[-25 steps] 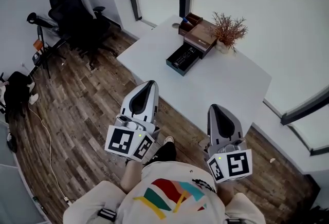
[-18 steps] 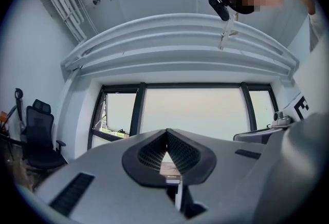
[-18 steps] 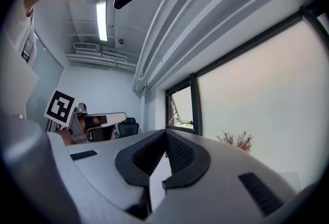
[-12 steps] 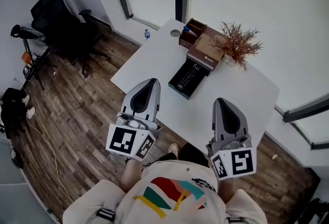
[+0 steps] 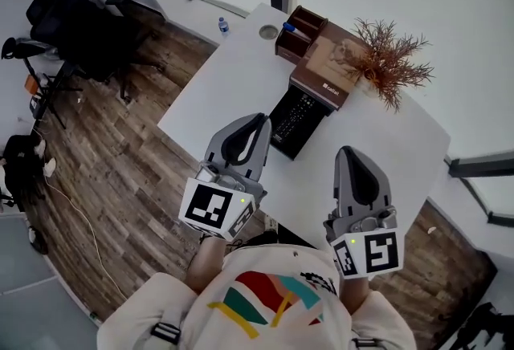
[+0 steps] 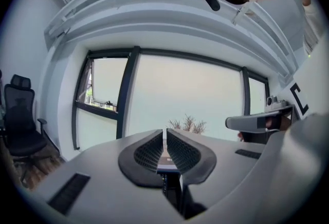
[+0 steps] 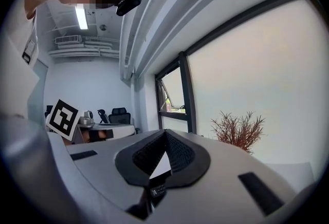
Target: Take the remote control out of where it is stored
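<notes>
Nearest to me is the person's cream shirt [image 5: 265,304] with coloured stripes across it, soft and creased.

Just past it the left hand-held gripper [image 5: 259,124] reaches over the near edge of the tabletop [image 5: 233,75]. It has a smooth grey plastic shell, and its black ribbed pads are pressed together with nothing between them. The right hand-held gripper [image 5: 350,152] is held a little further back over the same edge. It has the same grey shell, and its pads meet at the tips with nothing in them.

The remote control [image 5: 299,117] is not in either grip. It is a flat black slab with rows of small pale buttons, and it lies lengthways in an open black drawer [image 5: 287,149], a shallow rectangular tray with matte walls. From the head view the left tips sit just beside the drawer's left wall, near its front end. I cannot tell how high they are above it. The right tips are apart from the drawer, off to its right.

The tabletop is plain white, smooth and rectangular, and I see it corner-on.

The drawer comes out of a brown box [image 5: 333,66], boxy with a smooth wood-toned top. At the box's far end are open compartments [image 5: 303,22], and something blue lies in one of them.

Beside the box stands a dried plant [image 5: 393,59], a spray of thin rust-brown twigs.

Further out are a dark plank floor [image 5: 136,148], a black office chair [image 5: 76,19], and white walls with dark window frames.
</notes>
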A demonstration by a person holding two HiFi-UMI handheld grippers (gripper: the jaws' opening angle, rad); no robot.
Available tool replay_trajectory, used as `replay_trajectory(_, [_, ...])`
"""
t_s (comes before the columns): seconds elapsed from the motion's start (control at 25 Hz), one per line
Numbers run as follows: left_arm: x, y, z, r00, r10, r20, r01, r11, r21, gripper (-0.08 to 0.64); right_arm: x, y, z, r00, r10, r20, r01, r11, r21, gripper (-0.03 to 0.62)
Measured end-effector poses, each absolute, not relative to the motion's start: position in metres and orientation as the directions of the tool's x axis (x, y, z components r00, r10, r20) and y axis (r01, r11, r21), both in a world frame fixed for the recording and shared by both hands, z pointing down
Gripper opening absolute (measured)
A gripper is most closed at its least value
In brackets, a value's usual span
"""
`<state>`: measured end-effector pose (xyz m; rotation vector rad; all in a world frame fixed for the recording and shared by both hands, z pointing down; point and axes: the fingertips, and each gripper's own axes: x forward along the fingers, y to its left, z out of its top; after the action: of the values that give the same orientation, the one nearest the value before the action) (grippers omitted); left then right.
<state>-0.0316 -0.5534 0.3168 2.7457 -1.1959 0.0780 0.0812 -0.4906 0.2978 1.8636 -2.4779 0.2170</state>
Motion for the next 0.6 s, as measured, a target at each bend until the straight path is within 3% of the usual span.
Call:
replay_trajectory(0.08, [-0.017, -0.566, 0.338, 0.706, -0.690, 0.159, -0.708, -0.693, 0.139, 0.011, 0.085, -0.504, 0.310, -0.275, -0.952, 0.134, -0.960, 0.263, -0.102, 0.000])
replay_trajectory(0.24, [0.015, -0.586, 0.380, 0.747, -0.620, 0.241, -0.659, -0.739, 0.140, 0.306, 0.096, -0.522, 0.340, -0.263, -0.945, 0.194, -0.961, 0.238, -0.140, 0.000])
replay_trajectory(0.28, [0.022, -0.589, 0.392, 0.753, -0.600, 0.269, -0.646, -0.753, 0.128, 0.338, 0.100, -0.524, 0.349, -0.258, -0.943, 0.212, -0.962, 0.229, -0.151, 0.000])
replay_trajectory(0.6, [0.051, -0.607, 0.506, 0.675, -0.397, 0.622, -0.639, -0.736, 0.224, 0.337, 0.129, -0.542, 0.401, -0.214, -0.924, 0.316, -0.965, 0.151, -0.213, 0.000])
